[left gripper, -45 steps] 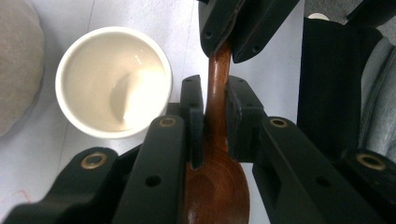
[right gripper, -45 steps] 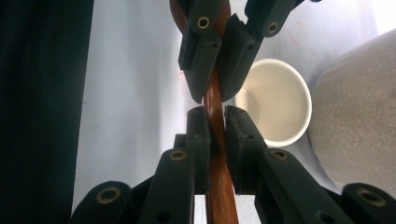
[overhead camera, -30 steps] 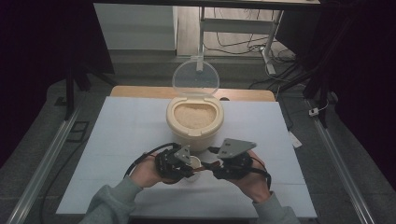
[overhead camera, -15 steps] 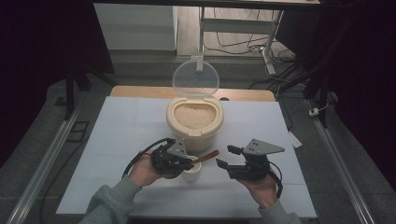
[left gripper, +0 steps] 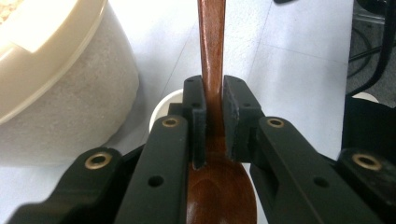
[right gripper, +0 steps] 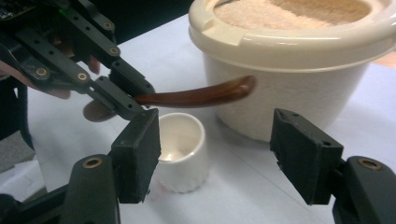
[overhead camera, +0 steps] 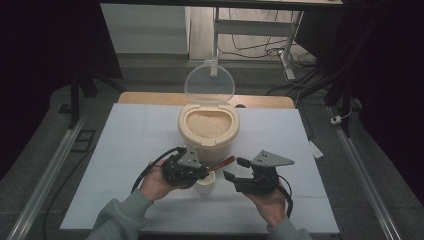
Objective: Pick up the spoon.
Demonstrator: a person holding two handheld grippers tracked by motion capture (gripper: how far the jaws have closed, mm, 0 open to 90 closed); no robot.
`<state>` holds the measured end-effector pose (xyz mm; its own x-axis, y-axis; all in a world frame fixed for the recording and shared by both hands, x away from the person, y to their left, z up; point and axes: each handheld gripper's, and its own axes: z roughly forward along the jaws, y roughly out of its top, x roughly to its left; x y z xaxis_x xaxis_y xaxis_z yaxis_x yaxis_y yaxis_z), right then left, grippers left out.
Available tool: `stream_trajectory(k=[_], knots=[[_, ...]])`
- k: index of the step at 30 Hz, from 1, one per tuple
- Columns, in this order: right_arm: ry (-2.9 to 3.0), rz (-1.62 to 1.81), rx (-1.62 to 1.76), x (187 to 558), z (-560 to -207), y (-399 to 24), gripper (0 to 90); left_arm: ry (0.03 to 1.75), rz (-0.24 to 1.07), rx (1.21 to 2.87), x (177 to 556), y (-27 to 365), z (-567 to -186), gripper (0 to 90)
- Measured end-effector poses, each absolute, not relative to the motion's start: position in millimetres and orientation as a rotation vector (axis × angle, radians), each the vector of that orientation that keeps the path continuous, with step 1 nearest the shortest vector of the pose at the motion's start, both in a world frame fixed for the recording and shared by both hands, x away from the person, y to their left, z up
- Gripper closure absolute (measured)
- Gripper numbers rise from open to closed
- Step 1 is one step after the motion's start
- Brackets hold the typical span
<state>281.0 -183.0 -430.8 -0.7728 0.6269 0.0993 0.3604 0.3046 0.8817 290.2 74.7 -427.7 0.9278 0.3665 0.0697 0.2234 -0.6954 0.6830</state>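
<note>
— Spoon [overhead camera: 220, 163] first: where is it in the high view?

— Clamped in the left gripper [overhead camera: 199, 172], its brown handle running out toward two o'clock, above the small white cup [overhead camera: 205, 182]. The right gripper [overhead camera: 233, 169] sits at three o'clock of the cup, jaws spread wide with nothing between them; they have just been opening.

— Containers?

— A cream tub [overhead camera: 208, 129] at twelve o'clock of the cup, filled to the brim with pale grain, its clear round lid [overhead camera: 209, 83] standing open behind it. All rest on the white table [overhead camera: 130, 135].

— And the left gripper view?

— The fingers [left gripper: 198, 122] press on the spoon's neck [left gripper: 214, 93] from both sides. The bowl lies at six o'clock, below the pads; the handle rises to twelve. The cup's rim [left gripper: 161, 106] peeks out behind the left pad, and the tub's wall [left gripper: 65, 107] fills the nine to eleven o'clock side.

— Right gripper view?

— Its own fingers [right gripper: 138, 154] stand far apart, holding nothing. The cup [right gripper: 181, 153] is just beside the left pad and looks empty. The spoon handle [right gripper: 201, 95] crosses above it, held by the other gripper [right gripper: 133, 105] at ten o'clock, its tip close to the tub [right gripper: 289, 70].

— Any writing?

— None I can read.
</note>
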Motion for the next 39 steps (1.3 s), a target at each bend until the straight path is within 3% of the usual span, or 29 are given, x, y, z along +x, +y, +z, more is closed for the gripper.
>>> stream_trajectory(k=[13, 19, 28, 39], knots=[[2.251, 1.562, 1.023, 282.7, -436.8, -166.6, 41.2, 0.407, 0.291, 2.357, 286.8, 68.5, -429.1, 79.0], [2.225, 1.573, 1.039, 282.5, -437.3, -165.6, 51.4, 0.404, 0.298, 2.358, 285.8, 66.7, -429.6, 79.1], [2.205, 1.634, 1.056, 283.2, -436.7, -164.1, 58.4, 0.406, 0.344, 2.366, 284.1, 65.5, -429.5, 79.2], [2.171, 1.796, 1.016, 280.9, -431.8, -167.7, 73.2, 0.392, 0.375, 2.367, 279.4, 64.4, -425.2, 79.5]])
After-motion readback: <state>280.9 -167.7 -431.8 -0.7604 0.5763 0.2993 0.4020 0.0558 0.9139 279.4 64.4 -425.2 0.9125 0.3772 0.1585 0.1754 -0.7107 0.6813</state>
